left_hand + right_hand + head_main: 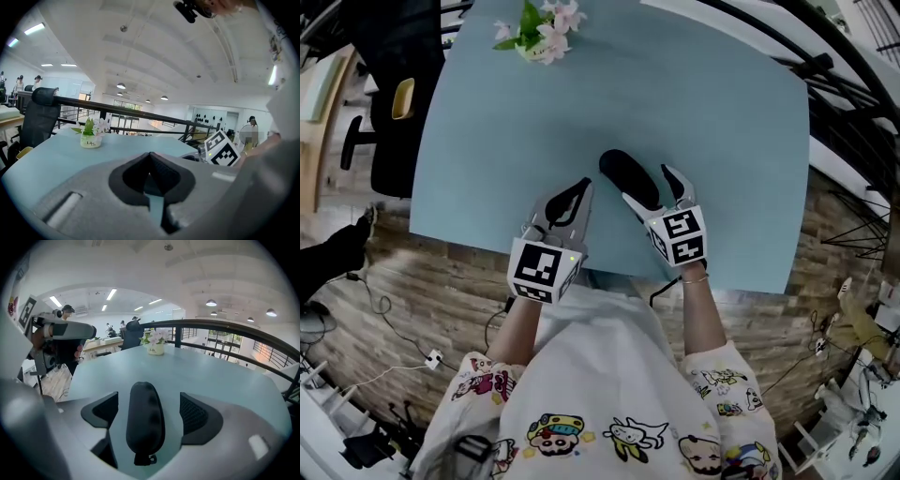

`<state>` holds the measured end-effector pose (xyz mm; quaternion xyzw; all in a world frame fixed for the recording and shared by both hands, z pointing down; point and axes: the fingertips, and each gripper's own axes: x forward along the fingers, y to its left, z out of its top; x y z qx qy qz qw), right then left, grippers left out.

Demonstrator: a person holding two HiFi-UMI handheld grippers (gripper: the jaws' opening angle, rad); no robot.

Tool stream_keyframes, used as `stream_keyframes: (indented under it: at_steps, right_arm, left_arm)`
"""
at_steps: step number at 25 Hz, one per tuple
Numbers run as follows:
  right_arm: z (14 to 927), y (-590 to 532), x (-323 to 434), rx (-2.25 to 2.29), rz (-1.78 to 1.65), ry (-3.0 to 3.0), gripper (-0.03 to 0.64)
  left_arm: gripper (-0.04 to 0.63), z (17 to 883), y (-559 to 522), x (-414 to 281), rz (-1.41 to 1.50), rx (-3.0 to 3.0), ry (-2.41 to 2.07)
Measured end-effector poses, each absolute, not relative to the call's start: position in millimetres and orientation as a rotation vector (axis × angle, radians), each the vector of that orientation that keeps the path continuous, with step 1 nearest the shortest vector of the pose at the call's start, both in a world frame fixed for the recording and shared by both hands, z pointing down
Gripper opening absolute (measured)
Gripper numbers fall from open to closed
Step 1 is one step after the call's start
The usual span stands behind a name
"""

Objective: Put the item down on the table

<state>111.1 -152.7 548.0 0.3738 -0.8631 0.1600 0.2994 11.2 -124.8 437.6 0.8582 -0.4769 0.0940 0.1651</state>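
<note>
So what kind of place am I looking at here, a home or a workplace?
Most likely a big open-plan office or lab, perhaps on an upper level: rows of ceiling lights, a black railing beyond the blue table, and an office chair beside it.

Dark lettering on the small white flower pot [91, 140] begins with "Li"; the letters after it are too small to read with certainty. The marker cube [546, 270] on the left gripper [581, 187] and the marker cube [678, 234] on the right gripper [652, 187] carry black-and-white square coded patterns, without letters or digits. The shirt [600, 375] bears cartoon prints; no words are legible.
</note>
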Motion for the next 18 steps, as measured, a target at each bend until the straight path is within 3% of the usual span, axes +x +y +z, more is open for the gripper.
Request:
stream_keyframes:
  at_steps: [18]
  right_arm:
    - [425.8,-140.9,154.2,1.367,0.261,-2.422,0.266]
  left_arm:
    - [-0.002,376.3,-120.8,10.0,0.206,2.594,-1.392]
